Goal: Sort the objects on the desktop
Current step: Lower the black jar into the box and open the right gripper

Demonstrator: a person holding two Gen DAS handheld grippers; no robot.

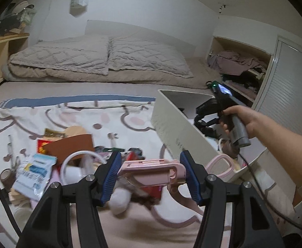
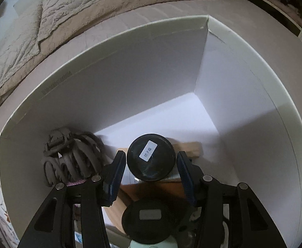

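Left wrist view: the left gripper (image 1: 151, 173) holds one pink folding stand (image 1: 151, 171) between its two blue pads (image 1: 111, 175), which press on the stand's ends; it hangs above a heap of small goods on a printed sheet (image 1: 68, 113). The heap holds one brown card (image 1: 72, 146), one white cable loop (image 1: 78, 159), one blue-and-white packet (image 1: 35, 171) with print too blurred to read, one red packet (image 1: 42, 145) and one tape roll (image 1: 6, 177). To the right stands one white box (image 1: 177, 132), with a pink handle (image 1: 219, 165) just beside its near corner. This view alone shows the person's hand (image 1: 240, 122) on the right gripper's handle over the box, two pillows (image 1: 101, 55) on the bed and a shelf of clothes (image 1: 237, 64). Right wrist view: the right gripper (image 2: 148, 165) points down into the box (image 2: 130, 62); one black jar (image 2: 151, 157) with a white lid label in small script, not legible, sits between the pads, which stand slightly clear of it on both sides. Only here appear one dark claw clip (image 2: 72, 157), a wooden block (image 2: 189, 148) and faint unreadable print on the box rim.
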